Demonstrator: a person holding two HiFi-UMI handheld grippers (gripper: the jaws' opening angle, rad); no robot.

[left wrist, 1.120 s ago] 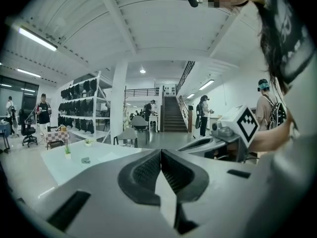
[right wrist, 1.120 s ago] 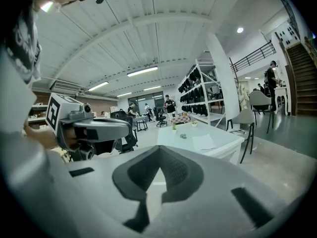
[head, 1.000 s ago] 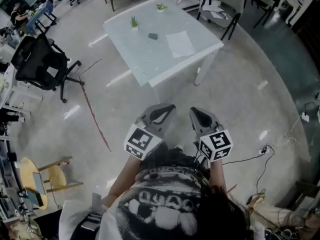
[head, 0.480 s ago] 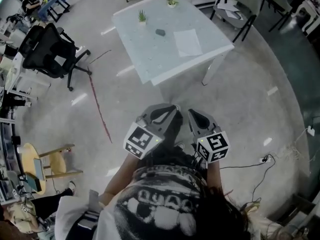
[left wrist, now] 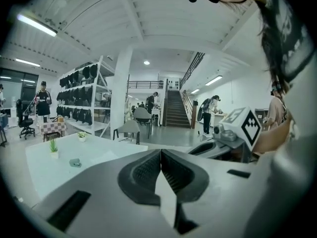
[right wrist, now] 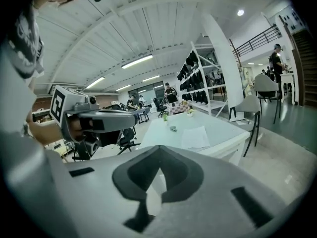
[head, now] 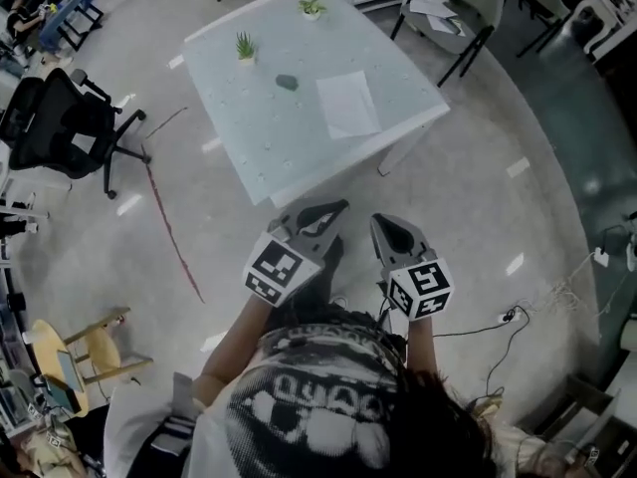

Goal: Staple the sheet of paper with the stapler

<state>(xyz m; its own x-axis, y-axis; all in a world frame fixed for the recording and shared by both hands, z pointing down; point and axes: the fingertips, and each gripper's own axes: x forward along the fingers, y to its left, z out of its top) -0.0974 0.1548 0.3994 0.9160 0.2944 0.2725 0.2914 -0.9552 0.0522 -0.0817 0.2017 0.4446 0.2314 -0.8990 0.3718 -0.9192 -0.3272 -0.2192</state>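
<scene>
Seemingly the approach: left gripper (head: 323,214) and right gripper (head: 382,229) pressed together, empty, short of the table (head: 261,152) edge; next, reach the stapler (head: 287,82) beside the sheet of paper (head: 347,104).

Large open-plan office or lab hall: polished concrete floor (head: 478,197) around a white counter (head: 249,118), black swivel chair (head: 55,127) left of the counter, tall storage racks (left wrist: 81,100) and a staircase (left wrist: 174,114) behind it, people (left wrist: 207,115) standing beyond it, strip lights (left wrist: 35,25) above.

Glossy grey floor (head: 478,197) under me, white table (head: 259,137) at my twelve o'clock, black office chair (head: 48,119) at ten.
</scene>
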